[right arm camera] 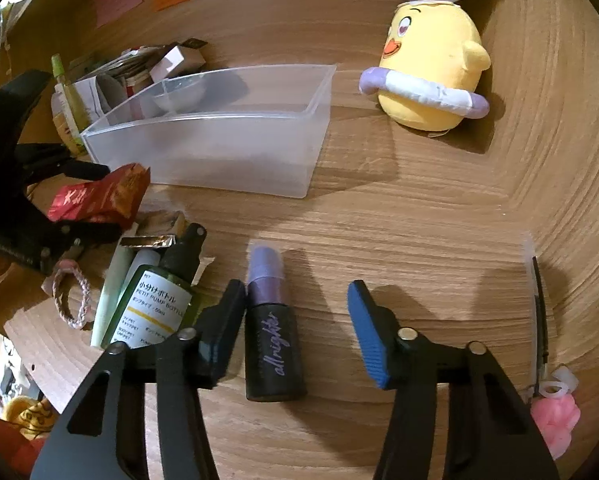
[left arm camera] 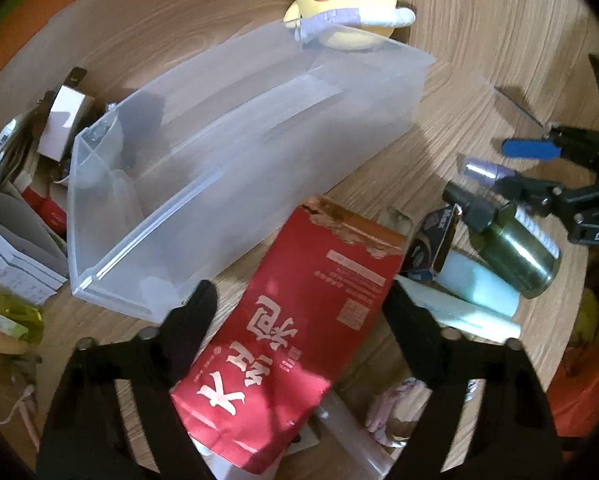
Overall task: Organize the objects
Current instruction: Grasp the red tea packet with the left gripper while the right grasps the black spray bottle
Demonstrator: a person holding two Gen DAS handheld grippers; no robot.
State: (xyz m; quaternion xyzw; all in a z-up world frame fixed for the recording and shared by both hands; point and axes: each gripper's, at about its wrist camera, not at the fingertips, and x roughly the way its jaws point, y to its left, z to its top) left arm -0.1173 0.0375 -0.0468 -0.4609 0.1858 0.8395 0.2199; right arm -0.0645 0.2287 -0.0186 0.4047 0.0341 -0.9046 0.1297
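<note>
I hold the right gripper (right arm camera: pixel 297 332) low over the wooden table (right arm camera: pixel 419 220), its jaws spread wide and empty, and a small black spray bottle (right arm camera: pixel 273 340) with a purple cap lies between them. The bottle's long axis runs near to far, in line with the fingers, cap pointing away towards the clear plastic bin (right arm camera: pixel 219 136). It sits hard against the left finger, apparently touching it, with open table between it and the blue-padded right finger, so I judge the grip is off-centre and wants a small shift left before closing. My left gripper (left arm camera: pixel 299 312) is also spread, straddling a red foil pouch (left arm camera: pixel 291 344) that seems to rest tilted on the clutter, its torn top reaching towards the bin's near wall; I cannot tell whether either finger touches it. The bin lies far and slightly left of the bottle, mostly empty. A yellow plush chick (right arm camera: pixel 431 64) sits beyond it, to the right.
</note>
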